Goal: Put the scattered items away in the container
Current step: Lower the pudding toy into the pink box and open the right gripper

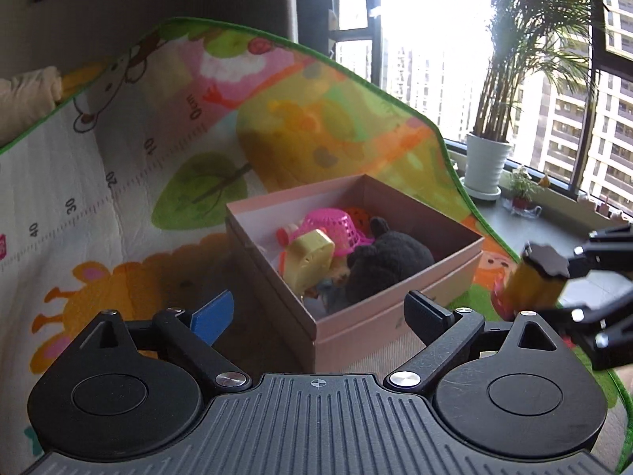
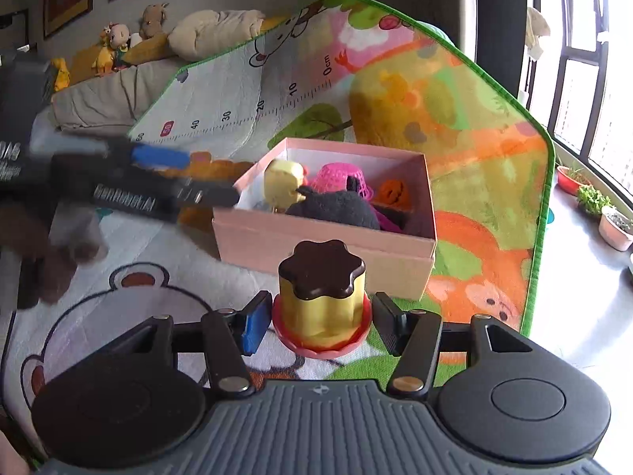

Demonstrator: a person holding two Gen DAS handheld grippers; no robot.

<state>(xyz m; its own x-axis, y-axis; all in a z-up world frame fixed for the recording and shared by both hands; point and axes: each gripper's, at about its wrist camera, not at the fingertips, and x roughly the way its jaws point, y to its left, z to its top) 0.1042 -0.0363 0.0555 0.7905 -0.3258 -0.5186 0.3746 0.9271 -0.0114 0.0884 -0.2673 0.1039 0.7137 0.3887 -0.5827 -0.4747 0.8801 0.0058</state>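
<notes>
The left gripper (image 1: pixel 320 316) has its jaws spread wide with nothing between them, its blue pad and black finger standing either side of the near corner of the box, while the right gripper (image 2: pixel 321 326) has its jaws closed partway on a toy pudding (image 2: pixel 321 308), pads pressing the yellow body from both sides above its red scalloped base, the dark brown flower-shaped top upright. Underneath everything lies a colourful play mat (image 2: pixel 455 118) with a green border, cartoon animals and a printed ruler strip. On the mat stands the pink cardboard box (image 2: pixel 316 241), open at the top, just beyond the held pudding in the right wrist view. Inside the box a black plush toy (image 1: pixel 387 269) fills the near right part, with a pink plastic basket (image 1: pixel 336 225) lying tipped behind it, a pale yellow toy block (image 1: pixel 310 255) to its left, and an orange piece (image 2: pixel 391 192) toward the far corner; smaller bits beneath them are too hidden to tell. In the left wrist view the right gripper and its pudding show at the right edge, beside the box and clear of it. Beyond the mat are a potted palm (image 1: pixel 488 158) by the window and stuffed animals (image 2: pixel 150 19) along a grey cushion.
</notes>
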